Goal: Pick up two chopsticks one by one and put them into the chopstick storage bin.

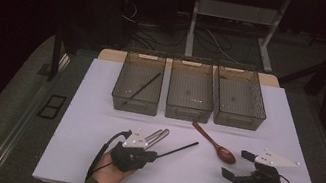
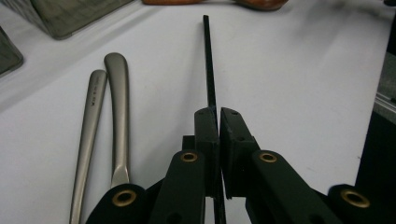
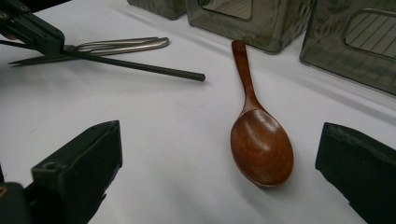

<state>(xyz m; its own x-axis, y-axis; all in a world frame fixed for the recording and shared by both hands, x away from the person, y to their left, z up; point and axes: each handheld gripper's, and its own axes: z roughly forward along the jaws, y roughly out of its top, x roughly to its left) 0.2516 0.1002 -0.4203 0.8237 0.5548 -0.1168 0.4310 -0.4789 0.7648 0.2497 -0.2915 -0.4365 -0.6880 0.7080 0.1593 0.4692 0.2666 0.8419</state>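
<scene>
My left gripper (image 1: pixel 151 154) (image 2: pixel 218 116) is shut on a thin black chopstick (image 1: pixel 180 148) (image 2: pixel 208 65) that lies low over the white table and points away toward the right. Two metal utensil handles (image 1: pixel 159 135) (image 2: pixel 116 102) lie just to its left. A brown wooden spoon (image 1: pixel 216 145) (image 3: pixel 259 140) rests bowl up on the table. My right gripper (image 1: pixel 238 164) (image 3: pixel 219 135) stands open near the spoon's bowl, one jaw on each side of it, without touching it. In the right gripper view the left gripper (image 3: pixel 32 32) and its chopstick (image 3: pixel 140 66) are at the top left.
Three clear grey bins (image 1: pixel 134 105) (image 1: pixel 187 113) (image 1: pixel 238 121) stand in a row at the back of the white table (image 1: pixel 88 159). The left bin holds another black chopstick (image 1: pixel 144 87). Dark floor, cables and table legs lie beyond.
</scene>
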